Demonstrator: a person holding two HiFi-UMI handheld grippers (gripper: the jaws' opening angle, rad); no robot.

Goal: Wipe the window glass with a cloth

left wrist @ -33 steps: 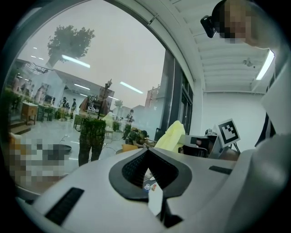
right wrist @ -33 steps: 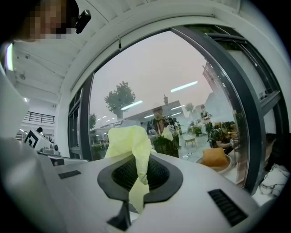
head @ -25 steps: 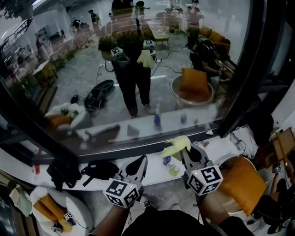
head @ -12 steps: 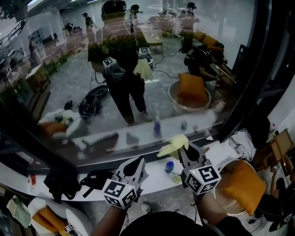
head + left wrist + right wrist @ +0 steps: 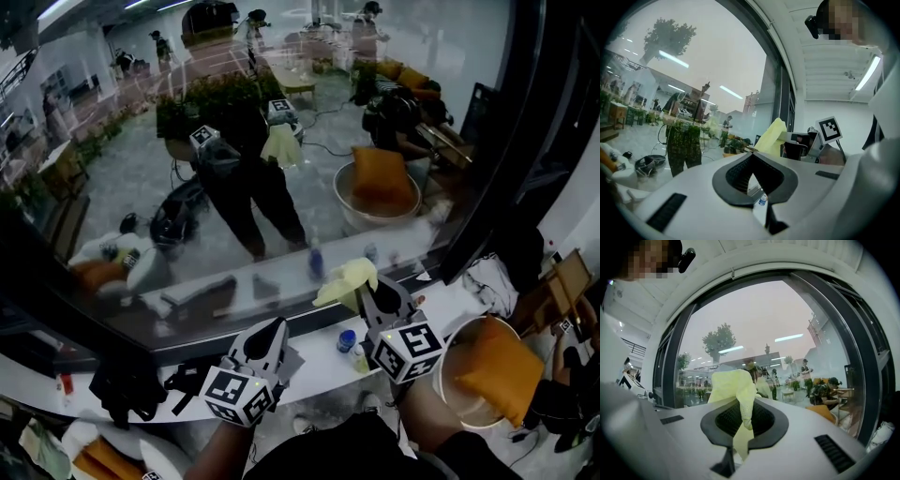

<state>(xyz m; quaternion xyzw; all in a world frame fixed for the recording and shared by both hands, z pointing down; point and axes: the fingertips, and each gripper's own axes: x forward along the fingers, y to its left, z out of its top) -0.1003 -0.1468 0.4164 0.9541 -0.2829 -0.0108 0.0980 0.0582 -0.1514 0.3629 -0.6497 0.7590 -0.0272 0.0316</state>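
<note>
- The right gripper had its jaws clamped on a yellow cloth. In the right gripper view the cloth ran down between the pads and bunched above them.
- The cloth was held up in front of the lower part of the window glass, above the white sill. No view settled whether it was touching the pane.
- The left gripper hung low beside the right one. Its jaws were drawn together at the tips and held nothing, as the left gripper view confirmed.
- Judgement: the step in hand was bringing the cloth to the glass, and wiping did not appear to be under way.
- Judgement: the next move called for pressing the bunched cloth flat to the pane, then sweeping across it with steady contact. A small bottle on the sill lay below that path.
</note>
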